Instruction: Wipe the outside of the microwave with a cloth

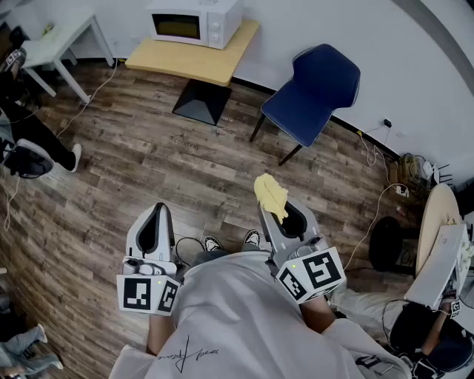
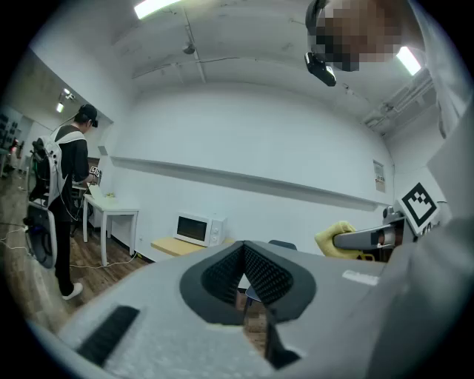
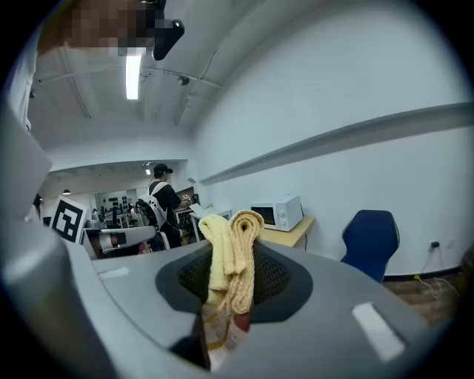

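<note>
Tongs, two, held low in front of the person, both pointing toward 12 o'clock in the head view. Left tongs (image 2: 243,255): jaws brought together at the tips, nothing between them. Right tongs (image 3: 231,275): jaws closed upon the cloth (image 3: 233,248). Cloth, one, yellow, folded or bunched, its free end standing up out of the jaw tips; in the head view it shows at 1 o'clock from the person's torso. Marker cubes, two, one at the rear of each pair of tongs, the left (image 1: 148,292) and the right (image 1: 311,272). Microwave (image 1: 194,22), one, white, door shut, at 12 o'clock, well apart from both tongs and from the cloth. It stands on the wooden desk (image 1: 218,66), one, light top on a dark base, set against the wall. White desk (image 1: 55,41), one, at 10 o'clock from the wooden desk's near edge, by the same wall. Chair (image 1: 315,85), one, blue with dark legs, at 1 o'clock, just beside the wooden desk. Floor (image 1: 133,170), wood planks, with loose cables (image 1: 374,215) trailing at 3 o'clock. Other persons made out, two: one in dark clothing (image 1: 22,126) at 9 o'clock, one seated (image 1: 415,326) at 4 o'clock.
</note>
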The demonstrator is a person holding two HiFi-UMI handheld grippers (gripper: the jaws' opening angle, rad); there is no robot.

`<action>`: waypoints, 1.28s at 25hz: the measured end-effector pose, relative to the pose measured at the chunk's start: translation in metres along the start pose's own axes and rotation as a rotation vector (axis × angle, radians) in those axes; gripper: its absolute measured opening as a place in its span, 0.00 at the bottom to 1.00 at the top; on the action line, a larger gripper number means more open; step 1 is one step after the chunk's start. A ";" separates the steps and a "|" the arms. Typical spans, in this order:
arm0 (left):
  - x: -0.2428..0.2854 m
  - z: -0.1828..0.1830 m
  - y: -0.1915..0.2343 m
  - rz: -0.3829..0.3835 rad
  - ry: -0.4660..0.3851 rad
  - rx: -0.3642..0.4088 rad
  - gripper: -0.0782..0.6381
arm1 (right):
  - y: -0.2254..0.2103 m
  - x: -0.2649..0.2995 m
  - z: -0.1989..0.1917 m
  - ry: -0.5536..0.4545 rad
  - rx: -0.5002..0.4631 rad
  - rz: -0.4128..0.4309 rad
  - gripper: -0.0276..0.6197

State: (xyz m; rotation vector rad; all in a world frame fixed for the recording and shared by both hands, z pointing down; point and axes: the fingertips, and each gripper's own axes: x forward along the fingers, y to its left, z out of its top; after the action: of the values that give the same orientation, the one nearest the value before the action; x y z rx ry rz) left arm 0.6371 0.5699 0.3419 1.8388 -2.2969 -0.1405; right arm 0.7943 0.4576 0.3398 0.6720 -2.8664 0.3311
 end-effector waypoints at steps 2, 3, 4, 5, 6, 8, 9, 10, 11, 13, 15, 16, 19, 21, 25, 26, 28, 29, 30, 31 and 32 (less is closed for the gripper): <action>0.001 0.002 0.005 0.000 -0.003 0.006 0.11 | 0.002 0.005 0.003 -0.006 -0.004 0.000 0.22; 0.002 0.003 0.007 0.000 -0.003 0.009 0.11 | 0.003 0.008 0.003 -0.006 -0.006 -0.002 0.22; 0.002 0.004 0.009 -0.001 -0.002 0.011 0.11 | 0.004 0.010 0.004 -0.004 -0.006 -0.004 0.22; 0.002 0.005 0.012 -0.002 -0.002 0.013 0.11 | 0.005 0.013 0.004 -0.001 -0.003 -0.003 0.22; 0.001 0.005 0.014 -0.002 -0.001 0.013 0.11 | 0.008 0.016 0.004 0.003 0.006 0.005 0.22; -0.001 0.006 0.021 -0.002 0.000 0.011 0.11 | 0.018 0.021 0.006 0.002 0.041 0.046 0.22; -0.003 0.005 0.025 -0.001 0.001 0.010 0.11 | 0.024 0.023 0.007 -0.001 0.060 0.070 0.22; -0.006 0.003 0.029 0.000 0.002 0.011 0.11 | 0.030 0.025 0.007 -0.002 0.072 0.090 0.22; -0.007 0.002 0.032 0.000 0.004 0.013 0.11 | 0.035 0.027 0.006 0.000 0.075 0.102 0.22; -0.007 0.000 0.038 0.001 0.011 0.014 0.11 | 0.040 0.036 0.001 0.016 0.066 0.114 0.23; -0.006 -0.001 0.042 0.002 0.018 0.006 0.11 | 0.043 0.049 -0.003 0.042 0.053 0.128 0.23; -0.005 -0.002 0.045 0.005 0.020 0.001 0.11 | 0.045 0.057 -0.004 0.052 0.040 0.133 0.23; -0.001 -0.004 0.055 0.020 0.020 -0.010 0.11 | 0.051 0.081 -0.003 0.068 -0.027 0.144 0.22; 0.003 -0.001 0.064 0.014 0.006 -0.021 0.11 | 0.056 0.098 0.001 0.067 -0.056 0.157 0.22; 0.019 0.009 0.091 0.026 -0.041 -0.030 0.11 | 0.057 0.140 0.010 0.052 -0.031 0.184 0.22; 0.027 0.011 0.100 0.041 -0.044 -0.032 0.11 | 0.055 0.154 0.013 0.051 -0.020 0.190 0.22; 0.049 0.013 0.118 0.055 -0.045 -0.032 0.11 | 0.047 0.185 0.019 0.052 -0.002 0.197 0.22; 0.061 0.015 0.126 0.055 -0.044 -0.024 0.11 | 0.043 0.202 0.022 0.054 0.003 0.200 0.22; 0.073 0.018 0.134 0.052 -0.042 -0.009 0.11 | 0.040 0.219 0.025 0.054 0.005 0.205 0.22; 0.084 0.022 0.141 0.046 -0.040 0.008 0.11 | 0.038 0.235 0.030 0.049 0.006 0.212 0.22; 0.095 0.027 0.148 0.037 -0.038 0.021 0.11 | 0.037 0.250 0.037 0.038 0.008 0.223 0.22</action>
State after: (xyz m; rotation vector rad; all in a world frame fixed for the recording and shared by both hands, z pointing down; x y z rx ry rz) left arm 0.4703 0.5089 0.3535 1.8183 -2.3652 -0.1481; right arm 0.5525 0.3770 0.3537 0.3421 -2.9094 0.3814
